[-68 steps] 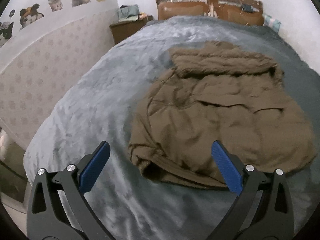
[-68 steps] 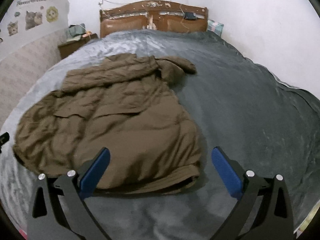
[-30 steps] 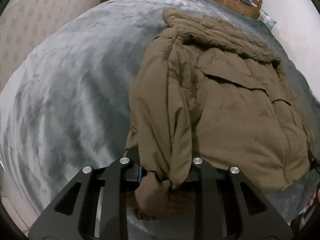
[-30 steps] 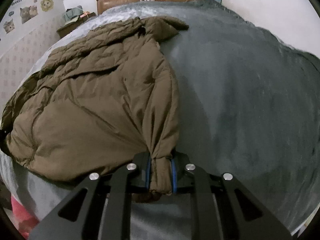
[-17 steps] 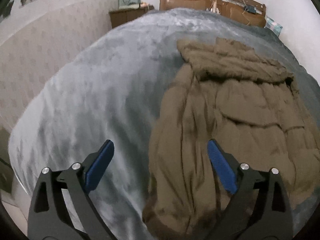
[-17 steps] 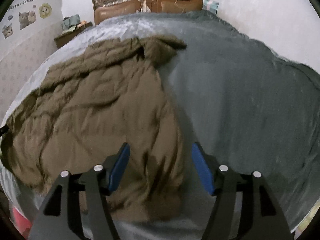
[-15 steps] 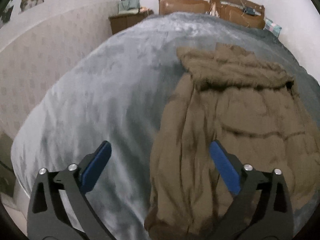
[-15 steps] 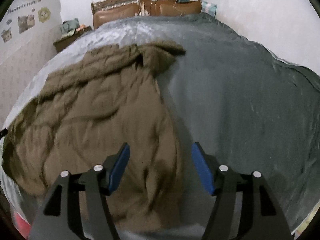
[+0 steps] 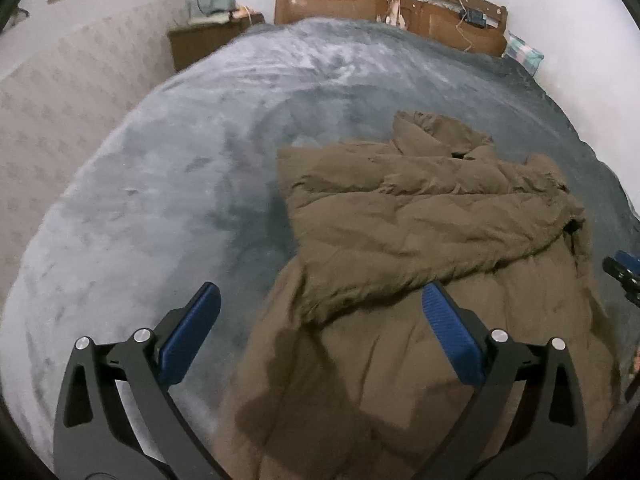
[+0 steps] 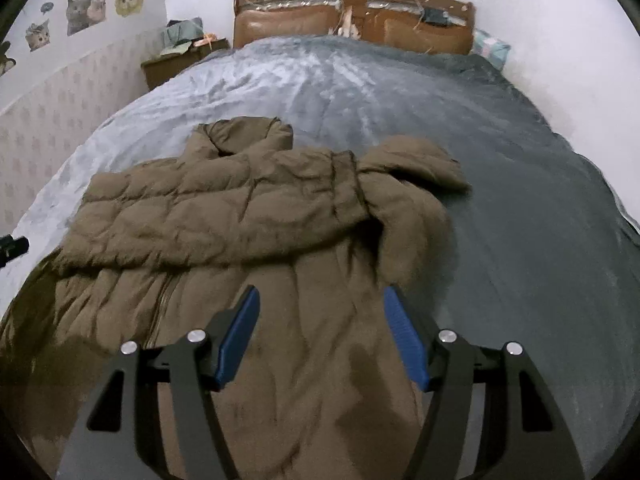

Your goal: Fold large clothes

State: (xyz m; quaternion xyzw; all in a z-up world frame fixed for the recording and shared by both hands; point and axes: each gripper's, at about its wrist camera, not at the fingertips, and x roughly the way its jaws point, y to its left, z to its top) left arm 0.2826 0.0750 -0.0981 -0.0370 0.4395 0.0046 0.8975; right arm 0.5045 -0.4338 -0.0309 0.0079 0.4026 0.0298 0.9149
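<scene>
Closest to me, the left tongs [image 9: 320, 336] hang over the near edge of the coat with the jaws spread wide, and nothing is caught between the blue pads [image 9: 448, 332]. The right tongs [image 10: 320, 336] stand less wide apart, also empty, above the coat's lower half. Both pairs have just been opening, and the cloth lies loose below them rather than pinched.

The brown padded coat [image 10: 248, 216] lies on the bed's grey plush blanket [image 10: 520, 216], toward the foot end. A quilted band of it is folded across the body from side to side, and a sleeve end or the hood [image 10: 416, 160] pokes out toward the bare blanket on the right. Part of the other tool shows at the frame edge in each wrist view.

Farther back the blanket runs bare to the wooden headboard [image 10: 352, 12]. A bedside cabinet [image 10: 180, 60] piled with clutter stands at the left of it, under cat stickers [image 10: 84, 8] on the wall.
</scene>
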